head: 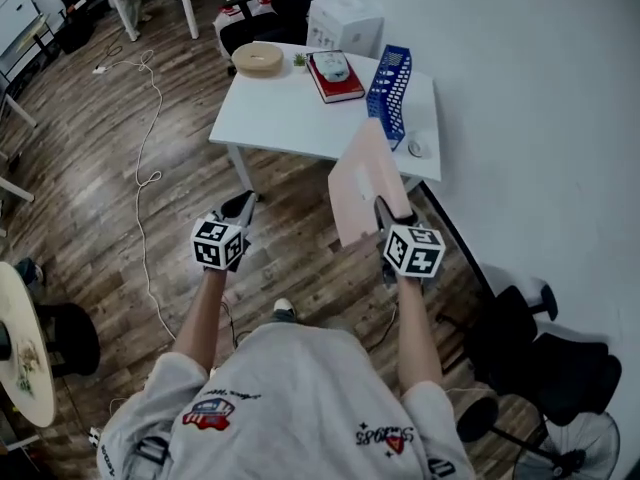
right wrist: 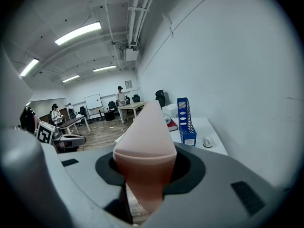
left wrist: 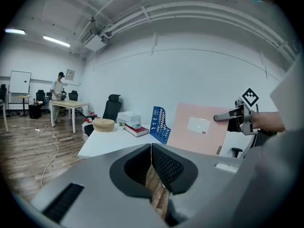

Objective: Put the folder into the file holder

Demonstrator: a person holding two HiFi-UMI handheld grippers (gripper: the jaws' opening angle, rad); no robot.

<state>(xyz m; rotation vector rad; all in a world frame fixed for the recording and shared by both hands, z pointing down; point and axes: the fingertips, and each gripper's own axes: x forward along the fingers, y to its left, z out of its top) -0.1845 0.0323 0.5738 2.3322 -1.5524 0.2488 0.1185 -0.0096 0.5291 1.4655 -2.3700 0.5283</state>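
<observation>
The white table (head: 290, 118) stands by the wall. The pink folder (head: 362, 178) is up in the air, just in front of the table. It is not in the blue file holder (head: 390, 93), which stands on the table beside a red book (head: 335, 83). The right tongs (head: 384, 210) pinch the folder's near edge. The left tongs (head: 243, 206) are closed together with nothing in them.

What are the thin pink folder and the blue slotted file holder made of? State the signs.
The pink folder looks like thin matte plastic or card: it bows where gripped. The blue file holder looks like rigid moulded plastic: slotted cut-out walls.
</observation>
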